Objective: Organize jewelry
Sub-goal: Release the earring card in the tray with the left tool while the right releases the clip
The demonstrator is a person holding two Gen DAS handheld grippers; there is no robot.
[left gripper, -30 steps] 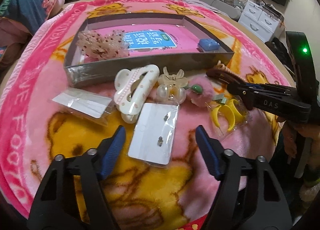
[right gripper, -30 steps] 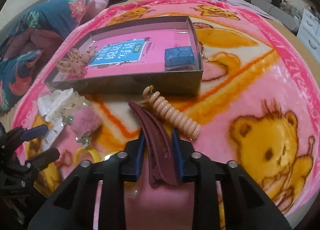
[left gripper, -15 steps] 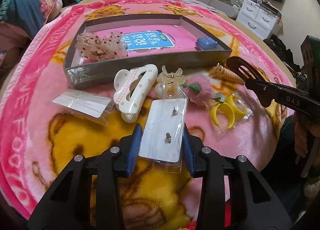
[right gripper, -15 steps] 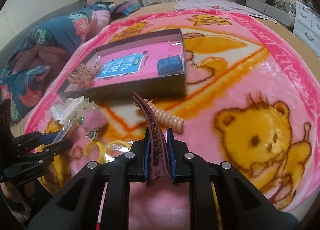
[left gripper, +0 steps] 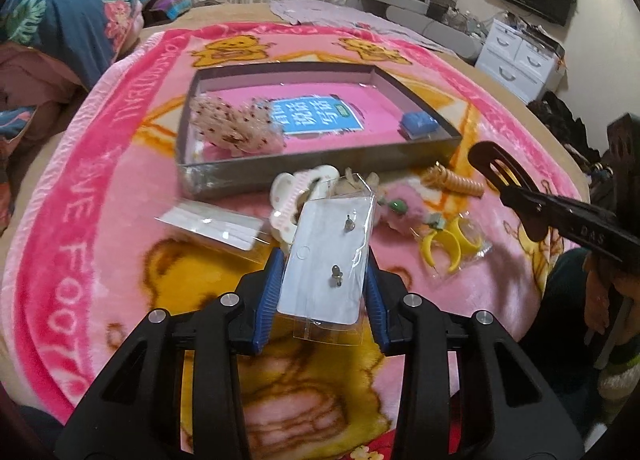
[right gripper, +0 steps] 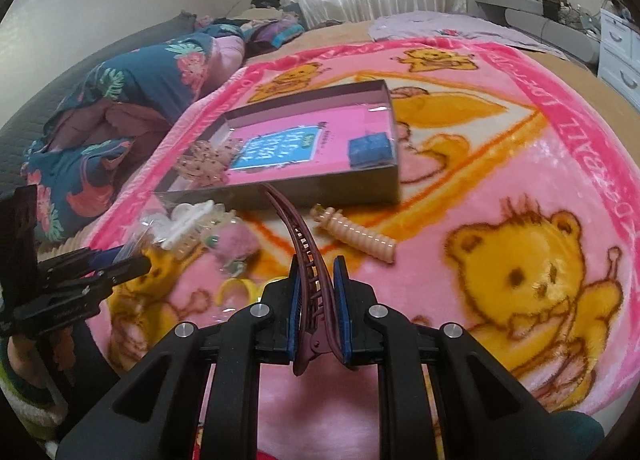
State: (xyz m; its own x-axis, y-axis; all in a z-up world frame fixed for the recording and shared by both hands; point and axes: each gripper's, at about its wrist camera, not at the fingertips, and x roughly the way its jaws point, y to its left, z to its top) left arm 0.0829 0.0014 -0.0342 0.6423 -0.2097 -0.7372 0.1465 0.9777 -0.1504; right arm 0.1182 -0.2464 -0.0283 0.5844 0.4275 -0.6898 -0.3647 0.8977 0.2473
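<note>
My left gripper [left gripper: 324, 280] is shut on a clear packet with a white earring card [left gripper: 328, 260] and holds it lifted above the pink blanket. My right gripper [right gripper: 318, 288] is shut on a long maroon hair clip [right gripper: 298, 236], also raised; the clip shows in the left wrist view [left gripper: 502, 167] at the right. A grey shallow box [left gripper: 320, 161] lies ahead, holding a spiky beige clip [left gripper: 232, 127] and a small blue box [left gripper: 418, 124].
On the blanket in front of the box lie a white claw clip [left gripper: 292, 191], a second packet [left gripper: 216, 223], a pink fuzzy piece [left gripper: 404, 207], yellow hoops [left gripper: 448, 244] and a peach spiral clip [right gripper: 356, 234]. White drawers [left gripper: 520, 59] stand far right.
My left gripper closed on the earring card packet and lifted it off the blanket. My right gripper rose and drew back with the maroon clip.
</note>
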